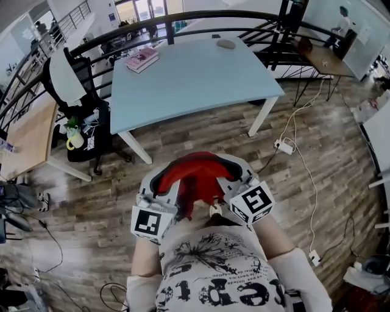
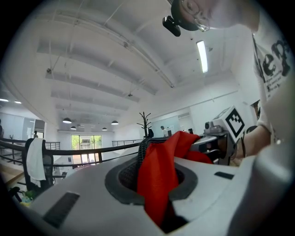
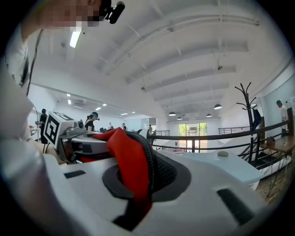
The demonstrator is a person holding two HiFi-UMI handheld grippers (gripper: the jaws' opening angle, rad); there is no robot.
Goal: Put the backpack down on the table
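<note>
A red backpack (image 1: 194, 180) hangs between my two grippers, close to my chest, above the wooden floor. My left gripper (image 1: 163, 190) is shut on a red strap with black mesh padding (image 2: 159, 177). At the backpack's other side, my right gripper (image 1: 231, 183) is shut on a like strap (image 3: 129, 161). In the left gripper view the jaws (image 2: 154, 184) pinch the fabric, and the right gripper (image 2: 221, 136) shows beyond it. The right gripper view shows its own jaws (image 3: 138, 184) closed on the strap. The light blue table (image 1: 195, 82) stands ahead of me, a step away.
On the table lie a pink book (image 1: 142, 59) at the far left and a small grey object (image 1: 226, 44) at the far edge. A black chair (image 1: 76, 91) and a wooden desk (image 1: 24, 140) stand left. A black railing (image 1: 183, 18) runs behind. Cables and a power strip (image 1: 283, 145) lie on the floor at right.
</note>
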